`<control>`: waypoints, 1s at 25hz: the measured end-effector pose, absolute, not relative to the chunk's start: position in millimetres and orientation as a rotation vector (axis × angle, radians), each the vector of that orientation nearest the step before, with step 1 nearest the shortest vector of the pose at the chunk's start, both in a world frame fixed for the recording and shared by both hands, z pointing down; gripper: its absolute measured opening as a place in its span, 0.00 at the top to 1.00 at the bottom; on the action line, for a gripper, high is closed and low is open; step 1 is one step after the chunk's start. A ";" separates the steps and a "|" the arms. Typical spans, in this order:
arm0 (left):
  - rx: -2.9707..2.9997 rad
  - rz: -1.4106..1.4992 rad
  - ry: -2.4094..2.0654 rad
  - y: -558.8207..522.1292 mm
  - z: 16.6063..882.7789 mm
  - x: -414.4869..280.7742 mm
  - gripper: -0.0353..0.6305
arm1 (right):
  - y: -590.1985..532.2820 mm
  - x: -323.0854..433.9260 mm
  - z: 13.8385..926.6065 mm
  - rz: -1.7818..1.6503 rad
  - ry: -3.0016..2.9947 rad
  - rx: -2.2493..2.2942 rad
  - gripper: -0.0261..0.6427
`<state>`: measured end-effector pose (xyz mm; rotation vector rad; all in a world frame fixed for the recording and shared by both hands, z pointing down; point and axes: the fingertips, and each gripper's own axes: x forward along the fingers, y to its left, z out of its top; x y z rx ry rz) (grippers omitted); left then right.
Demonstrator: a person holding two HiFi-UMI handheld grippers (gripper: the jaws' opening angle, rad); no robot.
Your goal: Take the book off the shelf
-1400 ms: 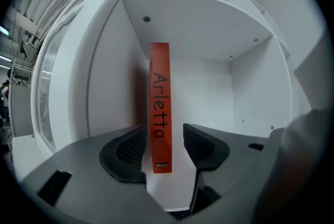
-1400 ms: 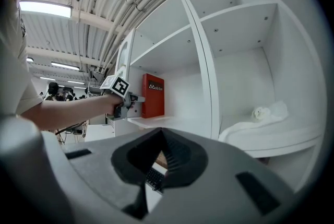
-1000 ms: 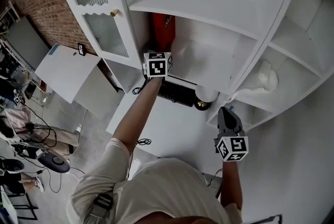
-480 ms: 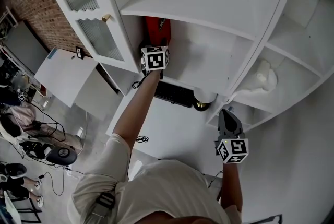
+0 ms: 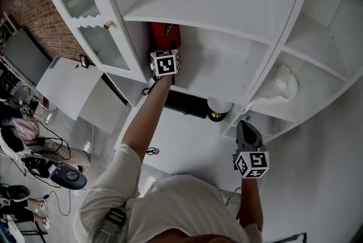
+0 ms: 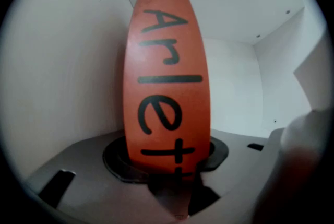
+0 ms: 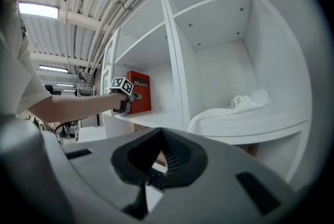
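A red book (image 5: pixel 164 34) with black letters on its spine stands upright at the left end of the lower shelf compartment, against the side wall. My left gripper (image 5: pixel 164 48) reaches into that compartment at the book. In the left gripper view the spine (image 6: pixel 167 77) fills the space between the jaws of the left gripper (image 6: pixel 172 168), which are closing round it; I cannot see pads pressing on it. The right gripper view shows the book (image 7: pixel 140 90) and the left gripper (image 7: pixel 129 104) from the side. My right gripper (image 5: pixel 245 126) hangs low at the right, shut and empty (image 7: pixel 156 168).
A shelf board (image 5: pixel 198 7) runs close above the book. A glazed cabinet door (image 5: pixel 85 15) stands open to the left. Below lie a black keyboard (image 5: pixel 184 103) and a white globe (image 5: pixel 220 105) on a white desk (image 5: pixel 181 143). A white cloth (image 5: pixel 283 86) lies on the right-hand shelf.
My left gripper has moved further in towards the red book. The right gripper has stayed where it was.
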<state>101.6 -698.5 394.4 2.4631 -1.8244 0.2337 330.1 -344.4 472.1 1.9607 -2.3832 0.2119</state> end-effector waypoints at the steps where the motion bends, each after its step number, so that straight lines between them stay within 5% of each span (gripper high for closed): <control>1: 2.463 0.232 -1.822 -698.5 394.9 102.0 0.67 | -344.6 330.3 472.9 0.214 -2.384 1.960 0.96; 25: 2.551 0.152 -1.739 -600.9 384.7 88.8 0.72 | -330.5 318.0 473.5 0.171 -2.472 1.795 0.96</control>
